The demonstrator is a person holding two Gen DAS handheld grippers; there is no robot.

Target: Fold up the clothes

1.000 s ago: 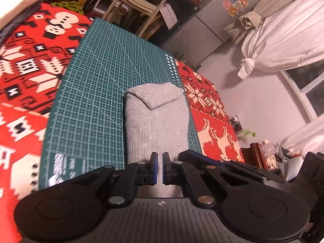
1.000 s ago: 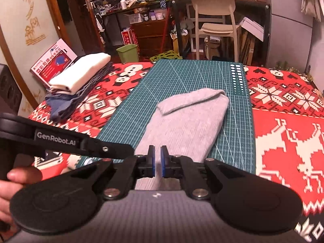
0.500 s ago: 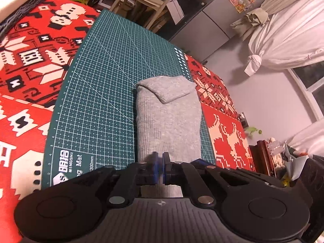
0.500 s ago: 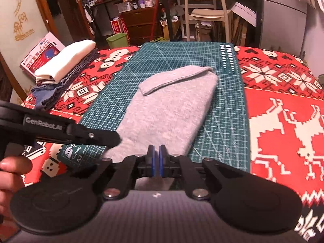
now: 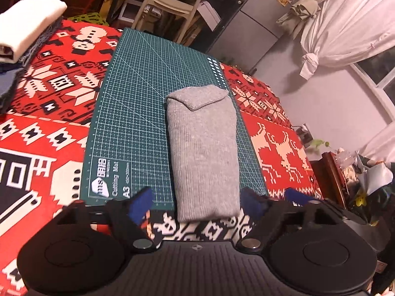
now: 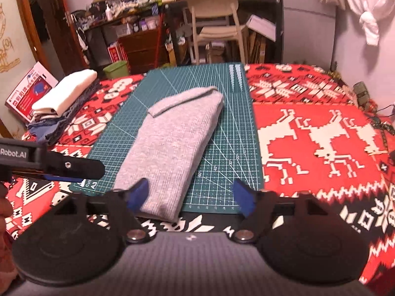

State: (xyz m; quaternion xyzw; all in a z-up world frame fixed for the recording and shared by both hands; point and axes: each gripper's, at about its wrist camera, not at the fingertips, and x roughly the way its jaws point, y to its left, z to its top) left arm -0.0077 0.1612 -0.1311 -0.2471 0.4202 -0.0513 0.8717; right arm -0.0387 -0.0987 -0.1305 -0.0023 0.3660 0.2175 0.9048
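While both jaws are opening, we see the left gripper [image 5: 195, 203] and right gripper [image 6: 190, 194] released; the soft, light grey garment [image 5: 203, 148] lies folded on the cutting mat [image 5: 128, 113], best taken at its near corners.

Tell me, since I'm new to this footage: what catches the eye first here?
A folded grey garment lies lengthwise on a green cutting mat, its near end hanging over the mat's edge. Under both spreads a loud red patterned tablecloth. At the far left sits a stack of folded clothes.
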